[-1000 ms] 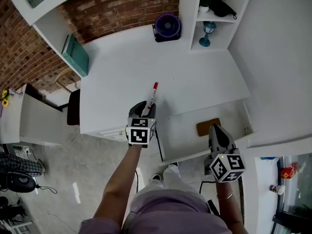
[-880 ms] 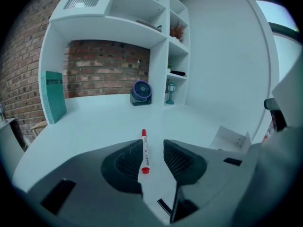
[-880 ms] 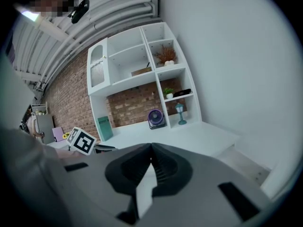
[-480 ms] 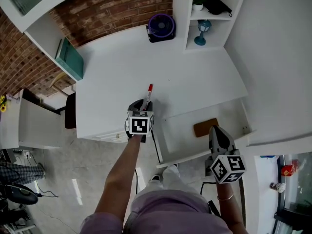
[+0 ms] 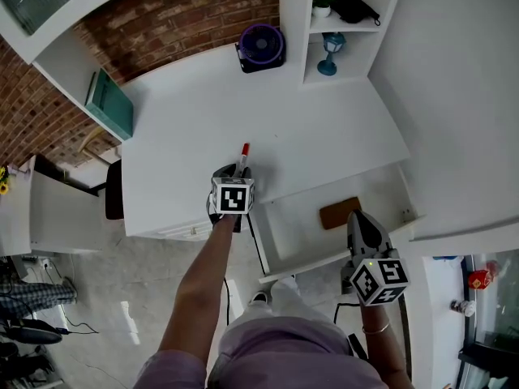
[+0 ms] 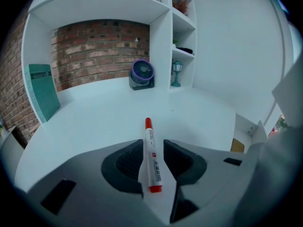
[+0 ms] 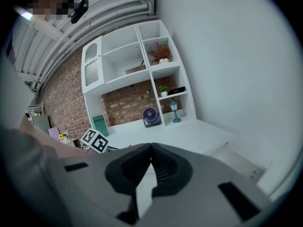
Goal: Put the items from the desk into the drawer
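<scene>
Head view: a red-capped whiteboard marker (image 5: pixel 242 157) lies on the white desk (image 5: pixel 324 128) near its front edge, with the left gripper (image 5: pixel 232 173) over its rear end. Just beside it, the open drawer (image 5: pixel 296 225) holds a flat brown item (image 5: pixel 340 212). A purple fan (image 5: pixel 261 45) and a teal book (image 5: pixel 109 104) stand well apart, blocking nothing. Left gripper view: the jaws stand narrowly apart astride the barrel, not yet pinching. Light, stiff, smooth and apt to roll, it probably wants a mid-barrel squeeze. Right gripper view: the right gripper (image 7: pixel 150 161) is closed, with nothing between its jaws.
</scene>
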The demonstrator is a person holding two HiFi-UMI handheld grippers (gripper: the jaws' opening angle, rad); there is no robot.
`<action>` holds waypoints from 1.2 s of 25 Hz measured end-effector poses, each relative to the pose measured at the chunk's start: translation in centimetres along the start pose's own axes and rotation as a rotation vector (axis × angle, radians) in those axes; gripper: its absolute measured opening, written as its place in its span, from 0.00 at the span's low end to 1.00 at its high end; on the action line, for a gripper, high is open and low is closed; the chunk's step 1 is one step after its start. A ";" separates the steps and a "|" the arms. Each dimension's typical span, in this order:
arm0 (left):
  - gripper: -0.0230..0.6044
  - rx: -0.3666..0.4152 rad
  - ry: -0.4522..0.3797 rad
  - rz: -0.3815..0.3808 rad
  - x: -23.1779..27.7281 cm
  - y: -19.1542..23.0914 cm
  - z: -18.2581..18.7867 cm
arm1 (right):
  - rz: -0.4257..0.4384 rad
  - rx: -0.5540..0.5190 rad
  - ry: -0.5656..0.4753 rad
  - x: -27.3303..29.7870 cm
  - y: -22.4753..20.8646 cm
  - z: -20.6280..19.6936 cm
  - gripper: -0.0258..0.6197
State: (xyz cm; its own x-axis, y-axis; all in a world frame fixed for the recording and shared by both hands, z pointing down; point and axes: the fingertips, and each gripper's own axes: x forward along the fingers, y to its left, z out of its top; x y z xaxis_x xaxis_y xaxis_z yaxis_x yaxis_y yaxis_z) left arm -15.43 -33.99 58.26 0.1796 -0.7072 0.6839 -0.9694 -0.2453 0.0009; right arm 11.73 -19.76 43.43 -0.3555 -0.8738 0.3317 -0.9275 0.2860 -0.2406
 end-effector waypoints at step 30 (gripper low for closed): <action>0.15 0.058 0.042 0.037 1.5 -0.3 -0.5 | -0.010 0.027 0.010 -0.3 -0.8 -0.5 0.05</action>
State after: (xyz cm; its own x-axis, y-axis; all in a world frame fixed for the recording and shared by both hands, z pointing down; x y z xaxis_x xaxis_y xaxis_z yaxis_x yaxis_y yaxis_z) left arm -14.99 -34.62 59.69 0.1357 -0.6885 0.7125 -0.9637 -0.2586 -0.0663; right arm 12.54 -19.51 44.01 -0.3471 -0.8727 0.3433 -0.9277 0.2660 -0.2619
